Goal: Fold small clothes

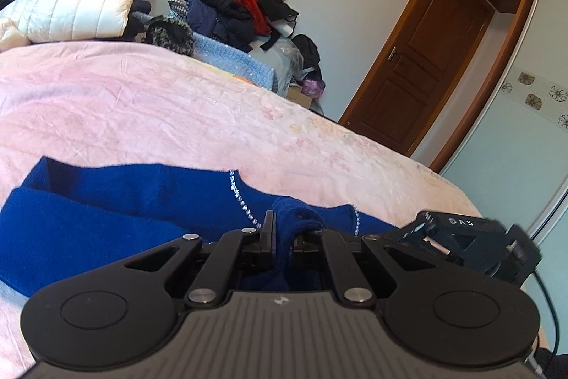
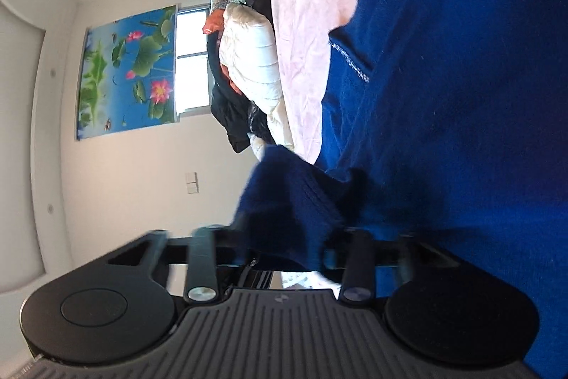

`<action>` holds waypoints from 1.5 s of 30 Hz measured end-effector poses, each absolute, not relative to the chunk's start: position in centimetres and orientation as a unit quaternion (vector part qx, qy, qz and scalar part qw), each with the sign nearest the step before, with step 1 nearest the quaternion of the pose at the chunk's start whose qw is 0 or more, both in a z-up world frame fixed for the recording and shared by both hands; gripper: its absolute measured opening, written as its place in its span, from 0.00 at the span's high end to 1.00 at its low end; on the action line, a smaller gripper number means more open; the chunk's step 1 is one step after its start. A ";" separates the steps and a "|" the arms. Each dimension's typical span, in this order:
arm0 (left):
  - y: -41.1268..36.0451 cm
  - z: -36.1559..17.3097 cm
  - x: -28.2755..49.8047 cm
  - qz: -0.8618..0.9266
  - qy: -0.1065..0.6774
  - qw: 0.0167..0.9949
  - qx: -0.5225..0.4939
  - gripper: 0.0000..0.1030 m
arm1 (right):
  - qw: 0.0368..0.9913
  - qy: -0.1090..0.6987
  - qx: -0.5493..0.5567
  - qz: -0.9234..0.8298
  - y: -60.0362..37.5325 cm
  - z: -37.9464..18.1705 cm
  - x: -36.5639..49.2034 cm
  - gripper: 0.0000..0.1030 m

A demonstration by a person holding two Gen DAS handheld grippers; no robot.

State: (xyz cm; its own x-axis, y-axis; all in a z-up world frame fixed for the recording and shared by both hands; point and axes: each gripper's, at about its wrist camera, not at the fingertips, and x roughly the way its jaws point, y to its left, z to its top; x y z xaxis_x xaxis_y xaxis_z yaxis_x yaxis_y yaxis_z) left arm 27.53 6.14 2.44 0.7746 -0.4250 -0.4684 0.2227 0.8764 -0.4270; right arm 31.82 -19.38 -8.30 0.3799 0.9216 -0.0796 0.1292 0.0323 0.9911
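On the pale pink bedspread [image 1: 177, 109], a royal-blue knitted garment [image 1: 106, 219]: left gripper [image 1: 283, 233] clamped on its bunched edge, right gripper [image 2: 284, 247] pinching a ribbed fold.

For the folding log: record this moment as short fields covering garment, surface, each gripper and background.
garment: blue knit sweater with a rhinestone trim, lying on the bed
surface: pink bedspread
left gripper: shut on a bunched fold of the sweater
right gripper: shut on a ribbed edge of the sweater, its view rolled sideways
background: clothes pile, white puffer jacket, wooden door, lotus picture
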 end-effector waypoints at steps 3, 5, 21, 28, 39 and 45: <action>5.8 1.7 27.1 -0.166 0.299 0.927 -0.154 0.93 | 0.590 0.430 0.583 0.356 -20.3 -7.0 32.3 0.89; 5.5 1.0 26.6 -0.155 0.312 0.928 -0.131 0.85 | 0.606 0.422 0.569 0.362 -21.2 -5.8 32.8 0.90; 7.5 -0.7 22.7 -0.092 0.298 0.946 -0.091 0.19 | 0.705 0.353 0.506 0.350 -31.0 0.5 35.8 0.89; 7.8 -0.4 22.5 -0.101 0.285 0.947 -0.108 0.19 | 0.730 0.314 0.519 0.314 -36.7 1.2 34.7 0.89; 8.9 0.1 23.8 -0.091 0.292 0.942 -0.139 0.19 | 0.738 0.361 0.504 0.268 -38.3 -2.7 33.3 0.89; 9.7 1.8 25.3 -0.090 0.270 0.944 -0.166 0.19 | 0.723 0.437 0.484 0.226 -37.9 -6.0 32.8 0.89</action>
